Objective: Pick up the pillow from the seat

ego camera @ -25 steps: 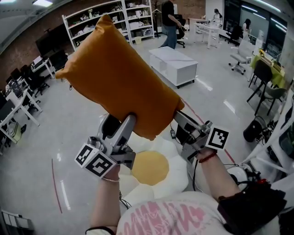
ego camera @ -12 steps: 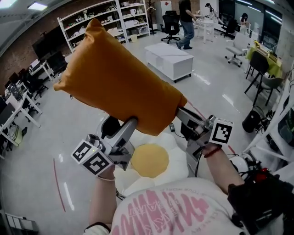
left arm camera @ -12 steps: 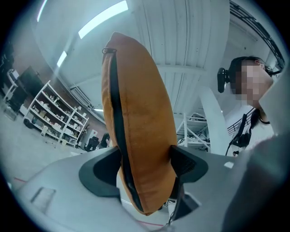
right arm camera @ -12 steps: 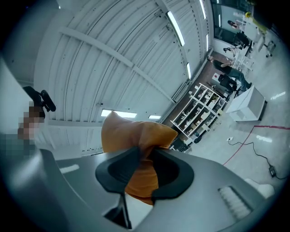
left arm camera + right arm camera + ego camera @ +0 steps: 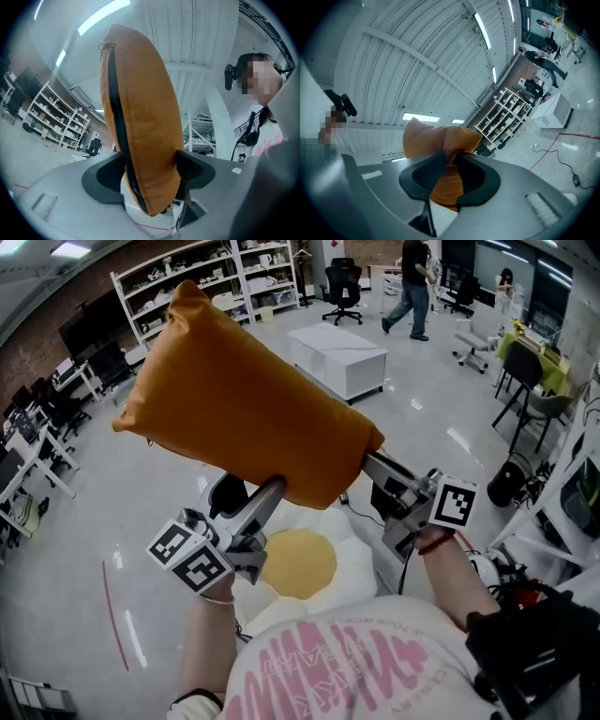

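Note:
An orange pillow (image 5: pixel 244 399) hangs in the air above the seat, a white flower-shaped cushion with a yellow centre (image 5: pixel 298 563). My left gripper (image 5: pixel 272 486) is shut on the pillow's lower edge. In the left gripper view the zipped edge of the pillow (image 5: pixel 140 131) is squeezed between both pads of the left gripper (image 5: pixel 152 176). My right gripper (image 5: pixel 370 460) is shut on the pillow's right corner. In the right gripper view the bunched orange fabric (image 5: pixel 440 140) is pinched in the right gripper (image 5: pixel 451 171), whose jaws have just been closing a little tighter on it.
A white low table (image 5: pixel 339 357) stands on the grey floor beyond the pillow. Shelves (image 5: pixel 206 277) line the back wall, with an office chair (image 5: pixel 342 292) and a walking person (image 5: pixel 412 282) nearby. Desks (image 5: pixel 28 446) stand at the left and dark chairs (image 5: pixel 525 399) at the right.
Both grippers keep their hold, and the pillow has sunk slightly. The person at the back has walked to the right, past the white table.

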Action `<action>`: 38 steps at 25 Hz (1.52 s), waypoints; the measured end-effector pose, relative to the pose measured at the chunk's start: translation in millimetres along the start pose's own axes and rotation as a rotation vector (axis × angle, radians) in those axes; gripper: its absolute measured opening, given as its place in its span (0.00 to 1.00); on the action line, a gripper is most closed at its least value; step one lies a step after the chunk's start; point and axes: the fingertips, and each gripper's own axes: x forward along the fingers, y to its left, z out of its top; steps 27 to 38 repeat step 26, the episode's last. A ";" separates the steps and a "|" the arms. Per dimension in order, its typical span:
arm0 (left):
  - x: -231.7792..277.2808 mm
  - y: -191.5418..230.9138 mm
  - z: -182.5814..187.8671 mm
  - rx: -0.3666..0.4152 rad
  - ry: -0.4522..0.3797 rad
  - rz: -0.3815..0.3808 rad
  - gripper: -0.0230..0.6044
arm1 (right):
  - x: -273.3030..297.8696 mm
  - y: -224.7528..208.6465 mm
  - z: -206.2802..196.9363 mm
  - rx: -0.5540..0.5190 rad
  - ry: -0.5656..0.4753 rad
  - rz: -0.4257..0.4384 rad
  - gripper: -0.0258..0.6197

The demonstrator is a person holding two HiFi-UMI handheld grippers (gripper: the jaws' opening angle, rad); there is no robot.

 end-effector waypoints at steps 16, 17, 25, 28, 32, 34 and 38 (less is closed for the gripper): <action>-0.5 -0.6 1.6 0.003 -0.001 -0.002 0.60 | 0.5 1.4 -0.3 -0.003 0.008 0.000 0.18; -0.6 -0.7 1.8 0.003 0.002 0.000 0.60 | 0.4 1.1 -0.8 0.001 0.009 -0.001 0.18; -1.6 -2.3 2.3 0.016 0.014 0.018 0.60 | 2.4 0.5 -1.2 0.014 0.018 0.009 0.18; -1.8 -2.2 2.3 0.018 0.017 0.020 0.60 | 3.1 0.6 -1.2 0.016 0.020 0.011 0.18; -1.8 -2.2 2.3 0.018 0.017 0.020 0.60 | 3.1 0.6 -1.2 0.016 0.020 0.011 0.18; -1.8 -2.2 2.3 0.018 0.017 0.020 0.60 | 3.1 0.6 -1.2 0.016 0.020 0.011 0.18; -1.8 -2.2 2.3 0.018 0.017 0.020 0.60 | 3.1 0.6 -1.2 0.016 0.020 0.011 0.18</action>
